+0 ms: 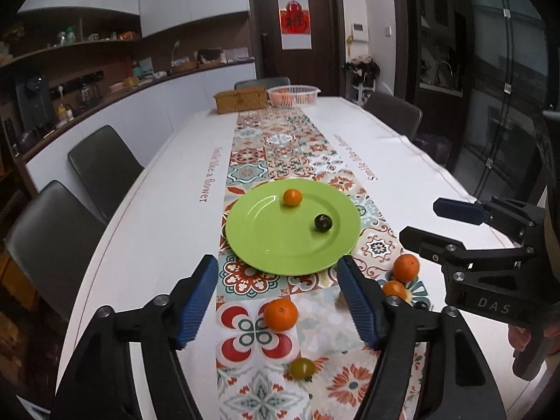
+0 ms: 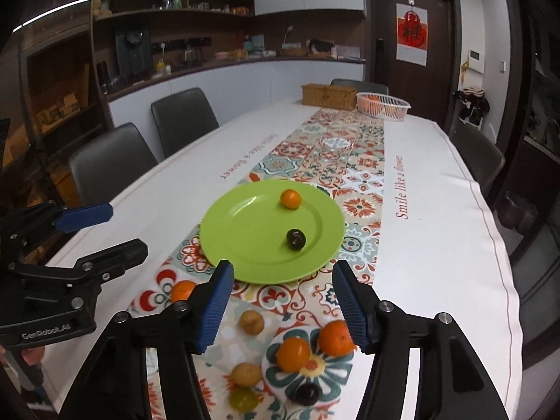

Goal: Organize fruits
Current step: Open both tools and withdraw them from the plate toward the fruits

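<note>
A long dining table (image 1: 437, 182) with a white cloth and a patterned tile runner down its middle. On the runner sits a green plate (image 1: 266, 241) holding two fruits: a small orange (image 1: 292, 197) at its far side and a dark round fruit (image 1: 322, 222) toward its right.

The left gripper (image 1: 276, 297) hangs above the near end of the runner, its blue-padded fingers (image 1: 196, 301) spread apart with nothing between the pads. Seen through the gap, well below the fingers, a loose orange (image 1: 280, 314) lies on the runner, nearer than the plate. A yellow-green fruit (image 1: 302, 368) lies nearer still.

The right gripper (image 2: 283, 304) hangs beside it to the right, also parted and holding nothing. Below and between its fingers lie several loose fruits on the runner: two oranges (image 2: 293, 353) side by side, two tan round fruits (image 2: 251, 322), a yellow-green one and a dark one (image 2: 307, 393) nearest the camera. None touches the pads.

At the table's far end stand a wicker box (image 1: 240, 100) and a white basket (image 1: 293, 95) with oranges inside. Dark chairs (image 1: 101, 168) line the left side.
</note>
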Motion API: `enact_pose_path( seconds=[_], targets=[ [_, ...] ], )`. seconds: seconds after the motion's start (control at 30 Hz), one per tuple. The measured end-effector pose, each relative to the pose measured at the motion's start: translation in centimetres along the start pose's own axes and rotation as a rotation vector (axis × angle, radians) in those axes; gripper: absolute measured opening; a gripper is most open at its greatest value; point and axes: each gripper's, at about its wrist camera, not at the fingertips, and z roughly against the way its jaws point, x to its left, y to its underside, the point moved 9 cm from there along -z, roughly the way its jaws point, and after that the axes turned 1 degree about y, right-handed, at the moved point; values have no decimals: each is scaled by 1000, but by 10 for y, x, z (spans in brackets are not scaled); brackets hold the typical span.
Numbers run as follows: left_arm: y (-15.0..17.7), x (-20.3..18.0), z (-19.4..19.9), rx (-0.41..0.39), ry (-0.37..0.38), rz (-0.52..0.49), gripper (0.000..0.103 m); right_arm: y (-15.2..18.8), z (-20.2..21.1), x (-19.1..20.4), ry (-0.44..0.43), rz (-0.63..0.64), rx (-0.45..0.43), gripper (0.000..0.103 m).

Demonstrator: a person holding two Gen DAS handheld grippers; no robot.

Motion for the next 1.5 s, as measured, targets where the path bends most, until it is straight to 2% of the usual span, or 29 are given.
enact_pose_path(
  seconds=[0.4,0.57,1.13,1.3,1.5],
  targets=[
    [35,0,40,-26,-52,6,81,34,28,14,2,-2,-6,61],
    [52,-2,40,4,-28,26,82,50,30,20,-18,-29,23,61],
    [99,-1,-1,135,23,37,82,104,0,26,-19,-79,183,61],
    [107,0,-14,145,4,23,82,115,-11,25,-16,-92,221,61],
    [114,-4,-32,187,47,11,81,128,-22,25,-18,-103,261,61]
  ],
)
